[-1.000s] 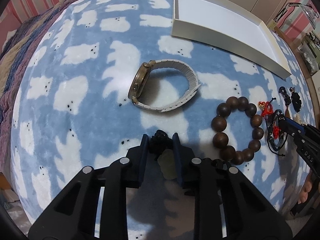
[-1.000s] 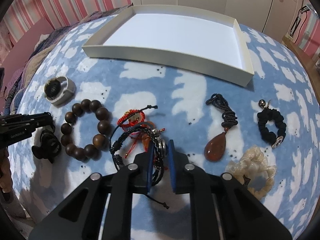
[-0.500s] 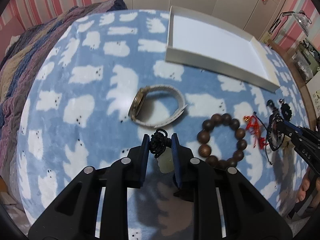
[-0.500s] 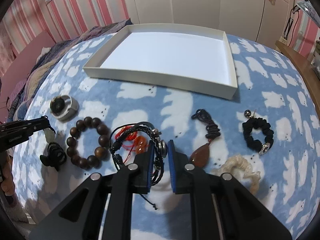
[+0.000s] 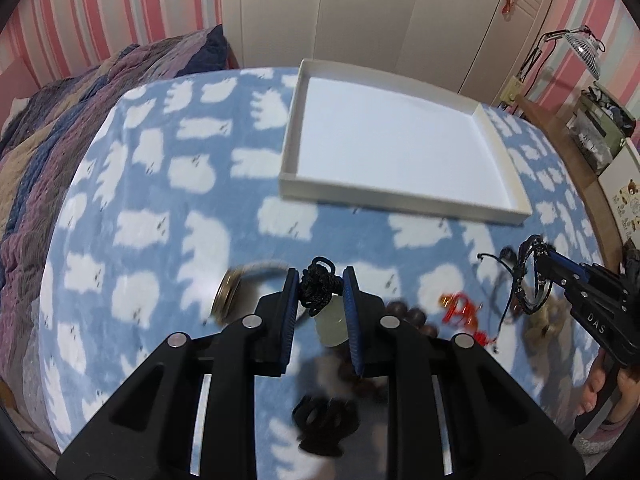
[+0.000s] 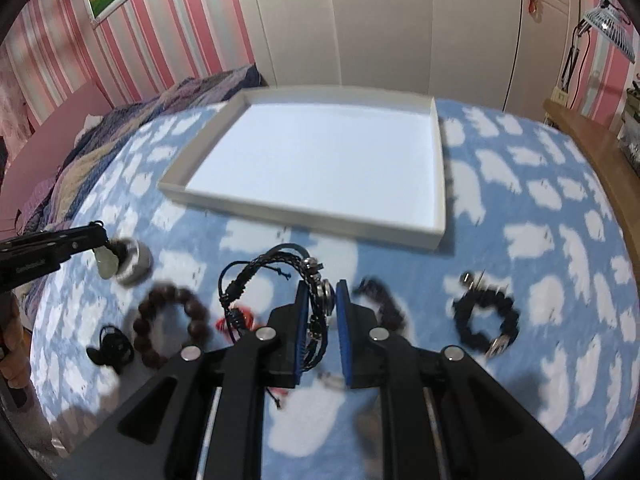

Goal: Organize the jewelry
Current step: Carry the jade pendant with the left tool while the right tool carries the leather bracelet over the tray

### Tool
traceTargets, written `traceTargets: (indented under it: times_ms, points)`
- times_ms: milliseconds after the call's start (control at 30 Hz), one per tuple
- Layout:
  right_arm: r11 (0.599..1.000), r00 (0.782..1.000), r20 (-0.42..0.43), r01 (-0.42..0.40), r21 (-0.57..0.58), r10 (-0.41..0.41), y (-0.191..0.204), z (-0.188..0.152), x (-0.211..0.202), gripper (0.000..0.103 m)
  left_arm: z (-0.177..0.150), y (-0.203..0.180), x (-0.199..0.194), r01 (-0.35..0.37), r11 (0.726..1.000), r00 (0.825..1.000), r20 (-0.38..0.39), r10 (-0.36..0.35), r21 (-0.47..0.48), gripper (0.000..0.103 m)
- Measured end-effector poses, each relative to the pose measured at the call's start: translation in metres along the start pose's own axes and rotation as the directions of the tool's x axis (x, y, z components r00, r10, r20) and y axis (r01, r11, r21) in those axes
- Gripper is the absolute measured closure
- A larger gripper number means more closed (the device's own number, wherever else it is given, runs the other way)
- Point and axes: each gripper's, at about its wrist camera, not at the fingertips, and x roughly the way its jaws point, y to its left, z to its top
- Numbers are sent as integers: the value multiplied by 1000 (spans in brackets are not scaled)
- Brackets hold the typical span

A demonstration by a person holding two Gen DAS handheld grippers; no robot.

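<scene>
Both your grippers have risen since a second ago, so the white tray (image 5: 404,196) now sits lower and fuller in each view, upper centre, with nothing in it. Your right gripper (image 6: 322,308) is clamped on the black cord bracelets (image 6: 276,276), lower centre: light, floppy, apt to snag, so keep hold by the metal charm. Your left gripper (image 5: 320,292) pinches the knotted black cord (image 5: 318,284) of the pale jade pendant (image 5: 330,328), which dangles below; the stone looks brittle, so lower it gently.
</scene>
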Motion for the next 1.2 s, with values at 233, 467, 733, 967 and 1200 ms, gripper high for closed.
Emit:
traceTargets:
  times_ms: [233, 467, 733, 967, 1200]
  points:
    - [999, 997, 71, 29, 20, -30, -14, 53, 1, 89, 57, -20, 0, 26, 999, 998, 62, -27, 27, 82]
    - [993, 992, 68, 101, 56, -105, -29, 121, 38, 89, 130, -40, 29, 27, 998, 994, 104, -32, 48, 82]
    - [982, 986, 4, 167, 92, -168, -45, 176, 110, 89, 193, -46, 106, 38, 999, 999, 30, -39, 37, 82]
    - [977, 983, -82, 175, 119, -166, -52, 198, 166, 89, 221, -45, 163, 51, 999, 999, -17, -51, 7, 82]
    - [972, 973, -118, 209, 107, -196, -57, 211, 193, 89, 229, -51, 193, 13, 1000, 999, -51, -12, 24, 82]
